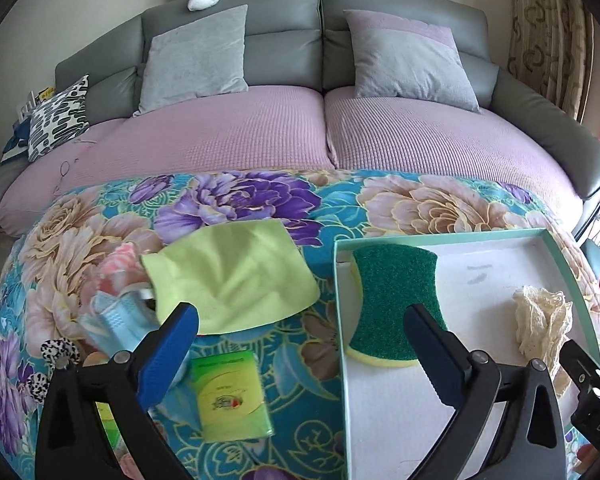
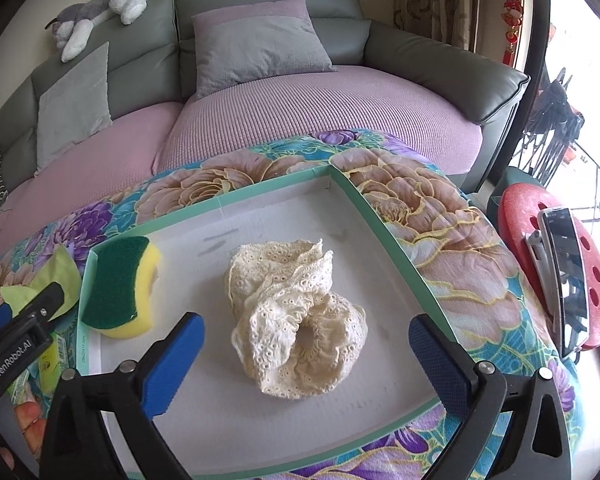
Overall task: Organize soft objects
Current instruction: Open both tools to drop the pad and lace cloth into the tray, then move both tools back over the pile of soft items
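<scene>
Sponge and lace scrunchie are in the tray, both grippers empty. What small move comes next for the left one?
Probably swing the left gripper left and down over the green cloth. It lies loose on the floral blanket, outside the tray that already holds the sponge and scrunchie, and the fingers are open.

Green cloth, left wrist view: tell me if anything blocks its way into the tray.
Nothing visible lies between the light green microfibre cloth and the teal-rimmed white tray; only bare floral blanket. Beyond the rim, the green-and-yellow scouring sponge occupies the tray's near-left corner.
</scene>
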Available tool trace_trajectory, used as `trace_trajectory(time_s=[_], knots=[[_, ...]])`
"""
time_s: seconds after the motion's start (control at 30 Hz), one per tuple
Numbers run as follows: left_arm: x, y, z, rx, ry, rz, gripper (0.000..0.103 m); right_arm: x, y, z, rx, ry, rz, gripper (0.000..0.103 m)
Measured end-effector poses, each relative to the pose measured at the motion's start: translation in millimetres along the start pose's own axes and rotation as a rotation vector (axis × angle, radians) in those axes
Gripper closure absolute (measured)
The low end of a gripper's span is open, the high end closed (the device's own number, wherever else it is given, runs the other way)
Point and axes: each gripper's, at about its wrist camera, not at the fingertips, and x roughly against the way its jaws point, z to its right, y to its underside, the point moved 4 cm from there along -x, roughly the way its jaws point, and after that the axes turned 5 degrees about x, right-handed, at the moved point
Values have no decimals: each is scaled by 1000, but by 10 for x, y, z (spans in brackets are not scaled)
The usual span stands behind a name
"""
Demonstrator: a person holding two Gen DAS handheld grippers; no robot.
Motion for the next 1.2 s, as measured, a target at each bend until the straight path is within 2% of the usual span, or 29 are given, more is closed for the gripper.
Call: trace_trajectory(time_s=[0.27, 0.43, 0.5, 0.6, 0.77, 0.93, 1.03, 1.2], knots=[[253, -21, -255, 29, -28, 38, 1, 187, 19, -123, -23, -60, 26, 0], [427, -26, -511, 75, -45, 75, 1, 322, 1, -394, 67, -98, 93, 0], [475, -15, -619, 100, -42, 89, 1, 317, 13, -502, 88, -132, 91, 0], [537, 41, -753, 124, -47, 121, 1, 303, 57, -643, 141, -132, 80, 0], [589, 172, -992, 159, -74, 119, 1, 345, 120, -825, 204, -138, 108, 0], [646, 325, -1302, 220, -85, 94, 1, 293, 222, -1001, 242, -149, 73, 0], [696, 391, -1474, 237, -119, 97, 1, 290, 276, -1136, 280, -153, 74, 0], [755, 469, -1761, 287, -145, 97, 1, 228, 372, -1292, 282, -196, 28, 0]])
